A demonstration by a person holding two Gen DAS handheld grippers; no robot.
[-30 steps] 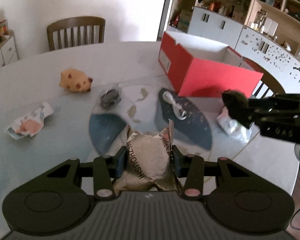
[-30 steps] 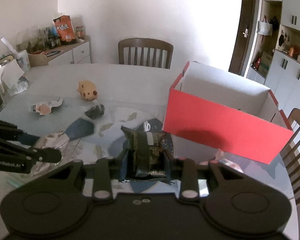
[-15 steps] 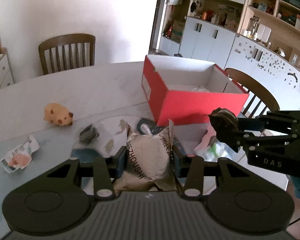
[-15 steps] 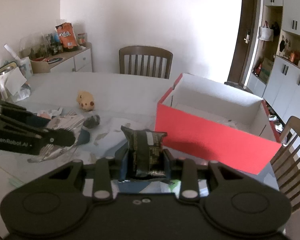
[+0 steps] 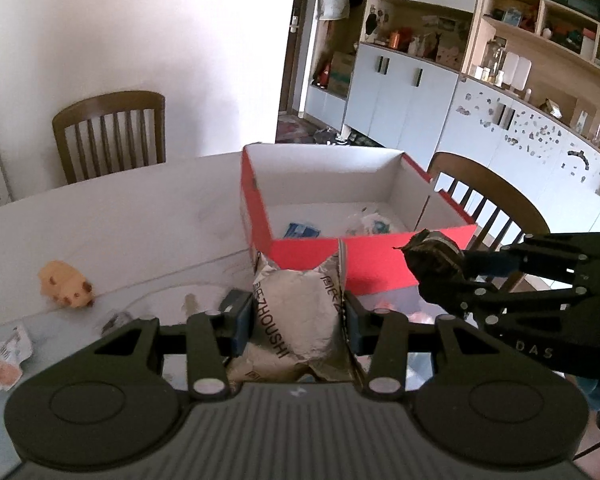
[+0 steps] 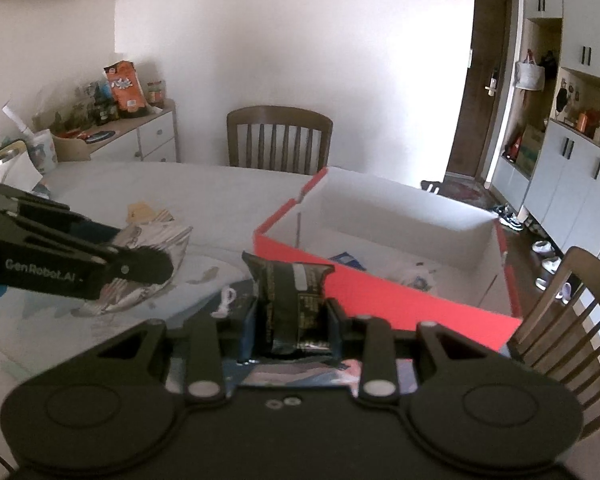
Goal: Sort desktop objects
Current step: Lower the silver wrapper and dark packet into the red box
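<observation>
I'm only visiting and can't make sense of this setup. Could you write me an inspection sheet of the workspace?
Surface: pale round table.
Job's things: silver snack packet; dark snack packet; open red box already holding some wrappers.
Clutter: orange pig toy, crumpled wrapper.
Grippers: left tool shut on the silver packet; right tool shut on the dark one.
Cables: nothing seen.
Surroundings: wooden chairs, wall cabinets.

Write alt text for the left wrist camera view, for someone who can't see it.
The left hand-held gripper clamps a crinkled silver snack packet in front of an open red box on a white table. At right, the right hand-held gripper holds a dark packet near the box; a small orange pig toy lies at left.
</observation>
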